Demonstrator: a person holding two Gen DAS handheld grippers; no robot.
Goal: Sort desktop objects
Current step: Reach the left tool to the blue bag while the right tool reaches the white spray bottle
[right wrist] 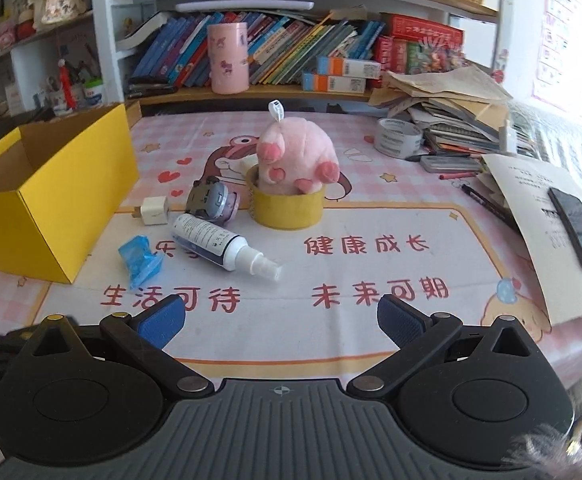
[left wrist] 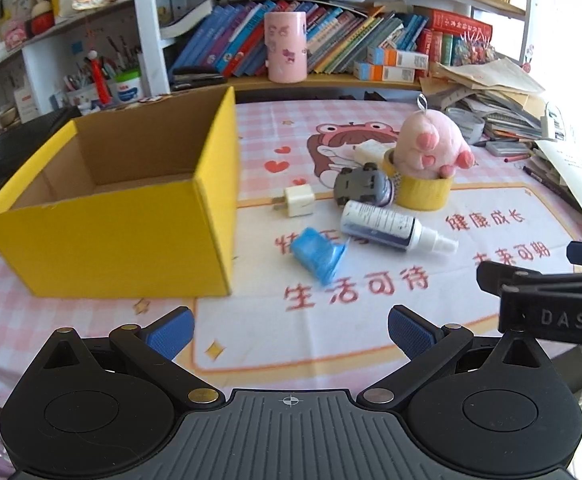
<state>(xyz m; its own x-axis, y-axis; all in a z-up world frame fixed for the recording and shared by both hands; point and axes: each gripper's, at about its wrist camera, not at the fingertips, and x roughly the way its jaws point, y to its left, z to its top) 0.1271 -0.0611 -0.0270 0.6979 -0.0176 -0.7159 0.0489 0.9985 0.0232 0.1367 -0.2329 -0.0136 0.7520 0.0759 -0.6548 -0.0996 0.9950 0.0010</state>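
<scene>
At left in my left view sits the yellow box [left wrist: 123, 216], open and empty inside; my right view cuts it off at the frame edge but alone shows a phone [right wrist: 579, 224] at far right. Mid-frame lie a white charger [left wrist: 299, 201], blue bag roll [left wrist: 317, 254], toy car [left wrist: 361, 186] and spray bottle [left wrist: 387, 226], close together. Right of them a pink plush [left wrist: 427, 146] sits in a tape roll [left wrist: 423, 192]. Both my left claw [left wrist: 289, 330] and right claw [right wrist: 279, 320] gape wide, holding nothing.
</scene>
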